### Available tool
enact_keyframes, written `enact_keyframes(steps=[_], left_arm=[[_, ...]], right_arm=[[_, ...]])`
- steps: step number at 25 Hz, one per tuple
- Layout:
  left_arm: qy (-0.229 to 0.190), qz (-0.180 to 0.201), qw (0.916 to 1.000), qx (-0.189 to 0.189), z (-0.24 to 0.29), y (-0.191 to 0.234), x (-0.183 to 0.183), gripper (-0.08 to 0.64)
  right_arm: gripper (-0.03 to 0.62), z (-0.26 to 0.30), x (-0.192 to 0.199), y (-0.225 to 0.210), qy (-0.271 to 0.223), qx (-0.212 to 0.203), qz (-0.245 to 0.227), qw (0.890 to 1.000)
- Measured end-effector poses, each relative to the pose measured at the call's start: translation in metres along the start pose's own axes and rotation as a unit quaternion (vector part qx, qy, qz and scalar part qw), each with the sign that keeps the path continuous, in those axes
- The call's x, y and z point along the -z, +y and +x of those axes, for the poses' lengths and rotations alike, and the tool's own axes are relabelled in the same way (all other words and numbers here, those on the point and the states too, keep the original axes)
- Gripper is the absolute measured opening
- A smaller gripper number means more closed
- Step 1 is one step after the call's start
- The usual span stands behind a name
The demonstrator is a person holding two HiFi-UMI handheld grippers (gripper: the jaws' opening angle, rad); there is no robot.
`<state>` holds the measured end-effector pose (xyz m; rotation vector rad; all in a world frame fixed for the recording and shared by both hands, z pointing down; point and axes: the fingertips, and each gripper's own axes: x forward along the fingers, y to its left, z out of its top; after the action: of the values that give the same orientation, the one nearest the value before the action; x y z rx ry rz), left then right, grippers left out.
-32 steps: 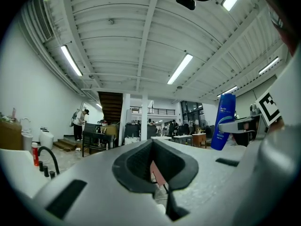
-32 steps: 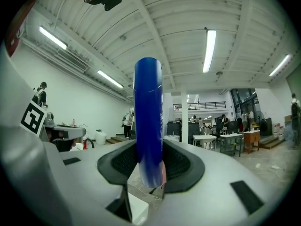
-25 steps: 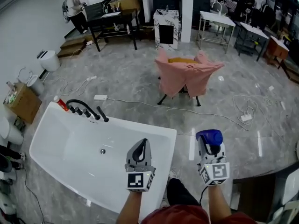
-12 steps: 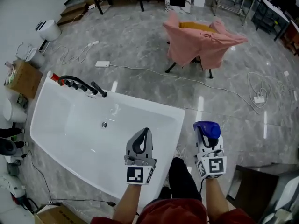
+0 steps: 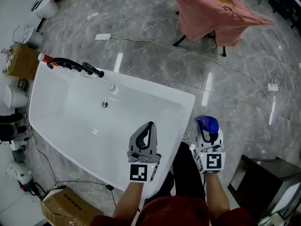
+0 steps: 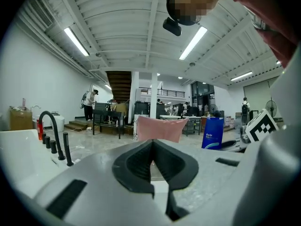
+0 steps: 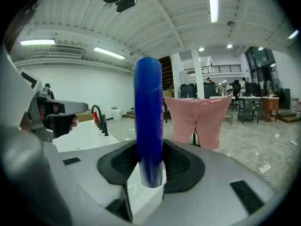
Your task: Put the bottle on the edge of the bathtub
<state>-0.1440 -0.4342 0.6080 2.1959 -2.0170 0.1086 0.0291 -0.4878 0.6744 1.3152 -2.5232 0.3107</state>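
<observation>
Standing at the left end of the white bathtub point(image 5: 70, 121), a black faucet point(image 5: 70, 65) is seen. Over the tub's near right part the left tool point(image 5: 149, 125) is held, its jaws brought together with nothing between them. Just past the tub's right rim, over the grey floor point(image 5: 141, 27), the right tool point(image 5: 207, 132) is clamped on the blue bottle point(image 5: 207, 123), which is held upright and apart from the rim. Farther right, a pink cloth point(image 5: 221, 13) is draped over a chair.
</observation>
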Motion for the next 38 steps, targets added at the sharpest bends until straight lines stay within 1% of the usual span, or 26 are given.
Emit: enact_keyframes(steps=[4, 9, 17, 26, 28, 30, 32, 35, 38], left_arm=[[0.004, -0.008, 1.0000, -0.004, 0.014, 0.001, 0.025, 0.005], [0.028, -0.011, 0.9994, -0.014, 0.025, 0.007, 0.062, 0.005], [0.062, -0.023, 0.9973, -0.033, 0.034, 0.012, 0.098, 0.005], [0.077, -0.026, 0.9957, -0.043, 0.055, 0.019, 0.115, 0.005], [0.079, -0.026, 0.9955, -0.046, 0.059, 0.020, 0.117, 0.005], [0.083, -0.026, 0.9951, -0.048, 0.063, 0.022, 0.118, 0.005], [0.087, -0.027, 0.9946, -0.051, 0.065, 0.025, 0.120, 0.005], [0.089, -0.030, 0.9941, -0.053, 0.067, 0.026, 0.122, 0.005], [0.096, -0.031, 0.9935, -0.053, 0.067, 0.028, 0.125, 0.005]], right_arm=[[0.150, 0.022, 0.033, 0.002, 0.019, -0.011, -0.007, 1.000], [0.150, 0.045, 0.070, 0.002, 0.044, -0.017, -0.008, 0.999], [0.150, 0.092, 0.107, 0.003, 0.062, -0.042, -0.014, 0.997], [0.150, 0.159, 0.115, 0.004, 0.053, -0.065, -0.036, 0.996], [0.150, 0.172, 0.112, 0.005, 0.041, -0.072, -0.045, 0.996], [0.150, 0.183, 0.105, 0.008, 0.018, -0.079, -0.052, 0.995], [0.150, 0.190, 0.101, 0.011, 0.004, -0.084, -0.051, 0.995], [0.152, 0.189, 0.100, 0.010, -0.005, -0.082, -0.041, 0.996], [0.155, 0.188, 0.102, 0.011, -0.004, -0.087, -0.055, 0.995]])
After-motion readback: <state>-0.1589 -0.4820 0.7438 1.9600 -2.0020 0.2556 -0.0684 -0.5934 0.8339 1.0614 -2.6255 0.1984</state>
